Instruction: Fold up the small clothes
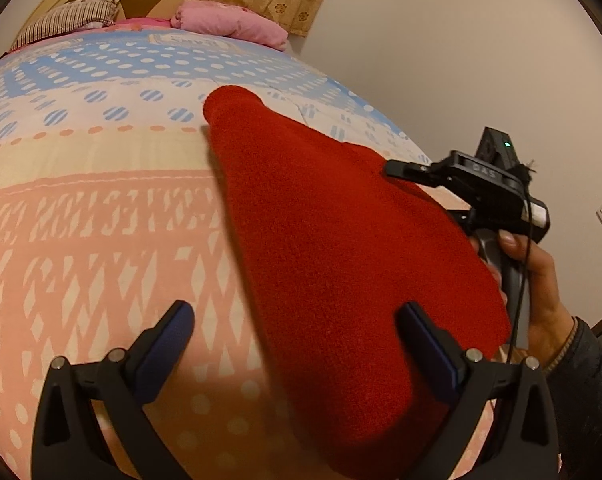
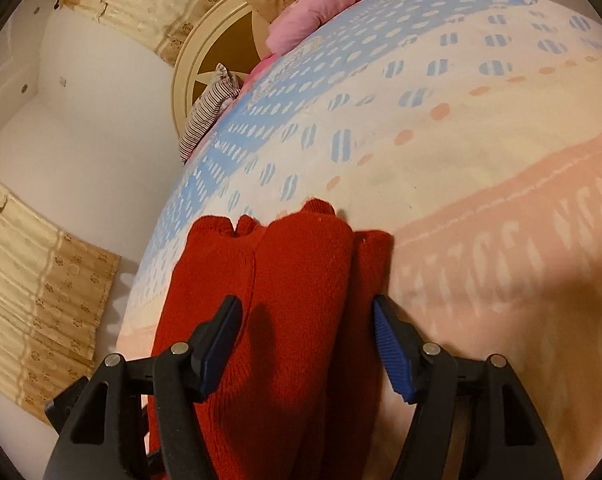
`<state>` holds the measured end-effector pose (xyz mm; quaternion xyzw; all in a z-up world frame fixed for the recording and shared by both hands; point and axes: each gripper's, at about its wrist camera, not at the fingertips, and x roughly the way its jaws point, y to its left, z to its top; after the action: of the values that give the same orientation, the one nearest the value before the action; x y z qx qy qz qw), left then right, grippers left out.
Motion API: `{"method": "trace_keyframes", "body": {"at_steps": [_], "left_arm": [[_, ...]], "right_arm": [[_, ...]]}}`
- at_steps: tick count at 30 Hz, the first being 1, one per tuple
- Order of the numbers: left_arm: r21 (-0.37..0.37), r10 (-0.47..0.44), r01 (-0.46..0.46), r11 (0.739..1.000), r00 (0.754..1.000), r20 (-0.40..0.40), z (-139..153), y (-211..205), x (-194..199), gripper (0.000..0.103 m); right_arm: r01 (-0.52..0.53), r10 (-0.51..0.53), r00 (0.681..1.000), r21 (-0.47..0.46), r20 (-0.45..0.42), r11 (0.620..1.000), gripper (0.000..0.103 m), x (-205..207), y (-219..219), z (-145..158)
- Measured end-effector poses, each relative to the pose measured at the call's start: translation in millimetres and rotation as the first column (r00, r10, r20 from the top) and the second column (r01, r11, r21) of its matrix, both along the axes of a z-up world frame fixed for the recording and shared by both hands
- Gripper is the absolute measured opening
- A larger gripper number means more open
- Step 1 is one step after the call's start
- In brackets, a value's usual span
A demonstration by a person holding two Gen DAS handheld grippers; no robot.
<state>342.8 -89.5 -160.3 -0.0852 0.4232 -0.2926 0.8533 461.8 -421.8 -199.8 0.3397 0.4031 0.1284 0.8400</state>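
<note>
Fingers (image 1: 181, 332) on your left gripper (image 1: 297, 344) stand wide apart and hold nothing; the right-hand one lies over the near edge of the red knit (image 1: 341, 248), the other over bare bedspread (image 1: 101, 208). On your right gripper (image 2: 307, 340) the fingers (image 2: 389, 348) are spread too, straddling the knit with nothing pinched between them, and in the left view that tool appears at the knit's far right edge, held in your right hand (image 1: 541, 288), though the side-on angle there does not show its jaws. The knit lies on the bed in a long, narrow bundle: from the right view you can see it doubled lengthwise, with a rounded fold down the middle and cuff-like ends (image 2: 321, 208) bunched at the far end; whether those are sleeves or legs I cannot tell. Beyond it the bedspread runs up to a pink pillow (image 1: 229, 26) and a striped one (image 1: 69, 20) by the headboard. My reading is that the lengthwise fold is in and you are between grasps, lining up for the cross fold. For that you would need to lower both tools onto the near end, close each on all layers at a corner, lift together and carry that end over toward the cuffs, keeping the edges level so the bundle does not slide open.
</note>
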Motion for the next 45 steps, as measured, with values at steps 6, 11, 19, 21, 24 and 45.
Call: {"method": "trace_keyframes", "body": {"at_steps": [6, 11, 19, 21, 24, 45], "left_arm": [[-0.044, -0.066, 0.065, 0.997, 0.997, -0.032, 2, -7, -4, 0.071], [-0.092, -0.055, 0.05, 0.994, 0.997, -0.054, 6, -2, -9, 0.046], [-0.037, -0.037, 0.037, 0.999, 0.999, 0.013, 27, 10, -39, 0.038], [-0.027, -0.021, 0.022, 0.999, 0.999, 0.028, 33, 22, -47, 0.038], [-0.005, 0.007, -0.007, 1.0, 0.998, 0.065, 43, 37, -57, 0.038], [0.053, 0.166, -0.175, 0.983, 0.977, 0.135, 48, 49, -65, 0.037]], "right_arm": [[-0.023, 0.023, 1.0, 0.013, -0.02, 1.0, 0.029, 4, 4, -5], [-0.017, 0.018, 1.0, -0.024, 0.019, 1.0, 0.027, -6, 12, 9], [-0.054, 0.058, 0.994, -0.04, 0.094, 0.998, 0.026, -23, 42, 45], [-0.082, 0.086, 0.991, -0.047, 0.106, 0.996, 0.025, -26, 55, 53], [-0.123, 0.129, 0.985, -0.058, 0.116, 0.991, 0.025, -29, 78, 60], [-0.349, 0.348, 0.926, -0.013, 0.147, 0.937, 0.025, -33, 230, 61]]}}
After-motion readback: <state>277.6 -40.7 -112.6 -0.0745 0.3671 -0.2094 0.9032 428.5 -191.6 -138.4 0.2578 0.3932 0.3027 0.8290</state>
